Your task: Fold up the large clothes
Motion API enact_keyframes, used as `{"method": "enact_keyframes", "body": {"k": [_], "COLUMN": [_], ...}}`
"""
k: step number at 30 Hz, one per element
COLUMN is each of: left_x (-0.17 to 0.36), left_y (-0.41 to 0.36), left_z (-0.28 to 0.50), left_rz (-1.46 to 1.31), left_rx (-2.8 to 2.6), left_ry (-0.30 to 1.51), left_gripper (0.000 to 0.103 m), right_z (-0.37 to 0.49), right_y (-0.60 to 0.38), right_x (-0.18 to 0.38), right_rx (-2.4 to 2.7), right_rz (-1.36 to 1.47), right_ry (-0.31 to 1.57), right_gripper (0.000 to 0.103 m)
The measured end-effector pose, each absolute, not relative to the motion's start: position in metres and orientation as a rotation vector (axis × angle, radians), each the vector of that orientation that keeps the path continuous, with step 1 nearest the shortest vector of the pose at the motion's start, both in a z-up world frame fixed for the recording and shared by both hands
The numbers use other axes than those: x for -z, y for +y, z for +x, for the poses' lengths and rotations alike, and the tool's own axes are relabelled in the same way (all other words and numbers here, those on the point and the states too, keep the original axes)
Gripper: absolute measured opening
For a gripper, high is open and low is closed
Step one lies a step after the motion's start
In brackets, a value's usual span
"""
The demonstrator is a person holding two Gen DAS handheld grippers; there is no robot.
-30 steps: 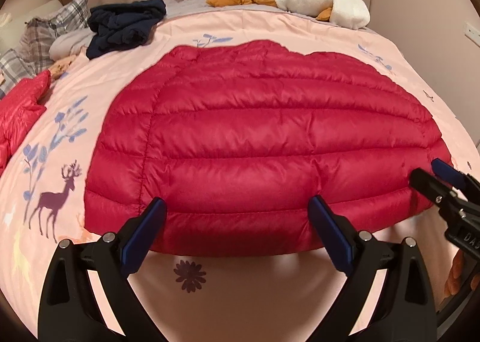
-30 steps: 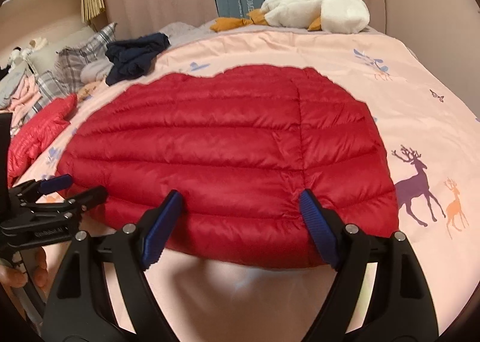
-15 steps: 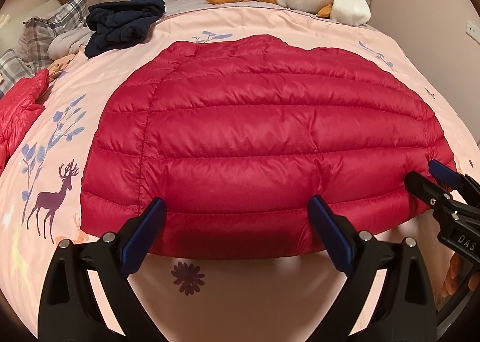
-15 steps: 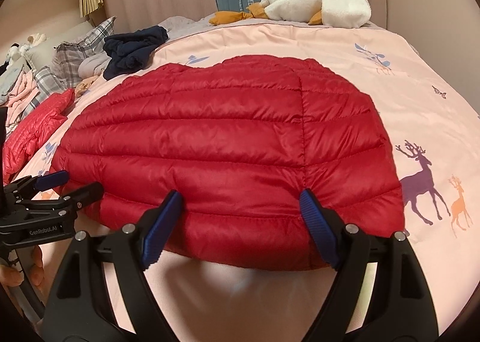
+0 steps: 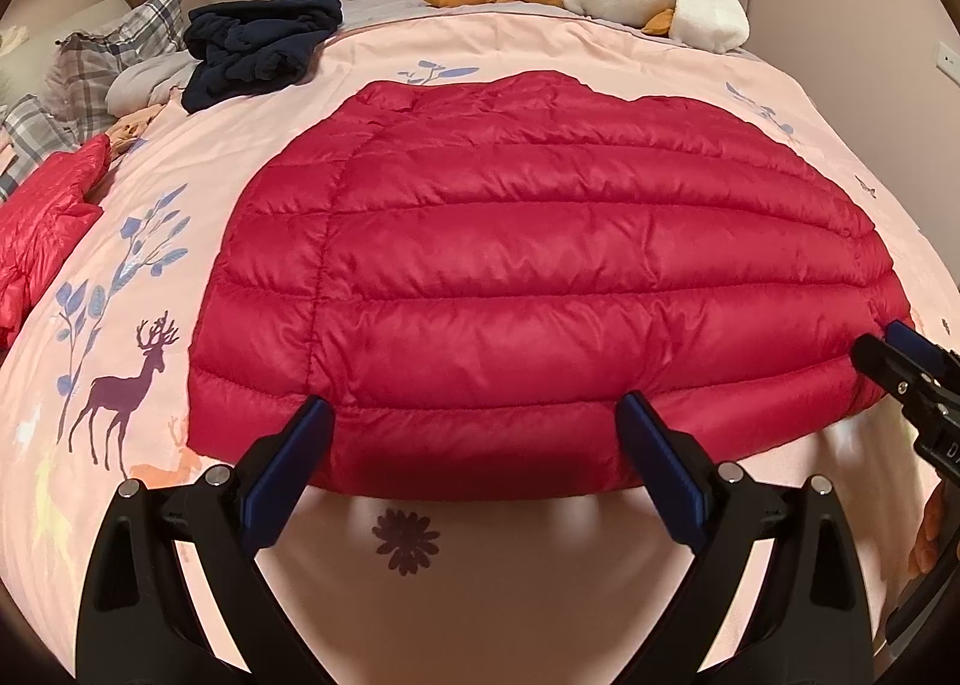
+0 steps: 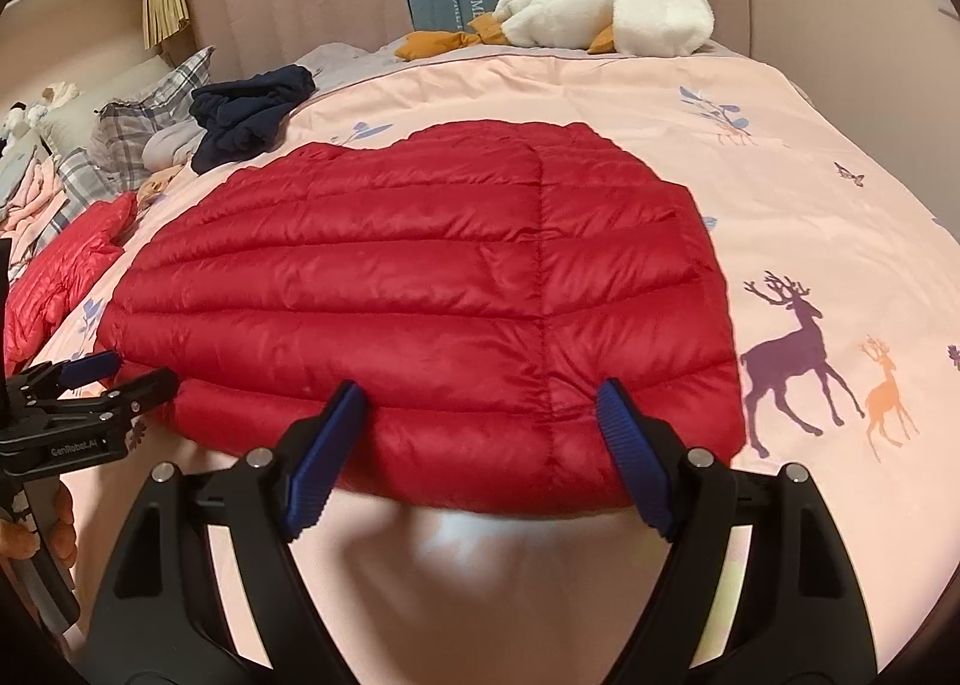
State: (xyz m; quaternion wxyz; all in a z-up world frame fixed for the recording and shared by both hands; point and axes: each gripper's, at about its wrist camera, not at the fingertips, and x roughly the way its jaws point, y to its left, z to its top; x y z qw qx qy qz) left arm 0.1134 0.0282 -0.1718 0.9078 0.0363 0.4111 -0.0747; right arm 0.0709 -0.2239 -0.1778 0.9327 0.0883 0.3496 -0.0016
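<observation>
Hovering wide open, both empty: left gripper (image 5: 474, 448) & right gripper (image 6: 480, 433) are straddling near hem of red down jacket (image 5: 540, 277), lying flat ahead. Recommending simultaneous, even, deep bites.

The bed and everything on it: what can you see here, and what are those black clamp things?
Puffer jacket: one, dark red, spread flat mid-bed.
Bedspread: one, pink, deer print.
Second padded garment: one, brighter red, left edge.
Navy clothes: one pile, far left.
Plaid pillow: one, grey check, far left.
Plush goose: one, white and orange, far end.
Left gripper: black, blue pads, open at the jacket's near hem.
Right gripper: same, open at the hem.
</observation>
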Motion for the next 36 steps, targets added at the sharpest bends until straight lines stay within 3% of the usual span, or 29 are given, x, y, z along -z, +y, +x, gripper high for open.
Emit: {"method": "enact_keyframes", "body": {"k": [36], "left_x": [0.17], "left_y": [0.044], "left_z": [0.106], "left_rz": [0.056], "left_rx": [0.119], "left_ry": [0.859], "left_gripper": [0.097], "right_z": [0.06], "right_y": [-0.235], "right_x": [0.178], "right_rx": [0.031], "right_rz": [0.2], "right_ry": [0.714], "right_gripper": [0.081]}}
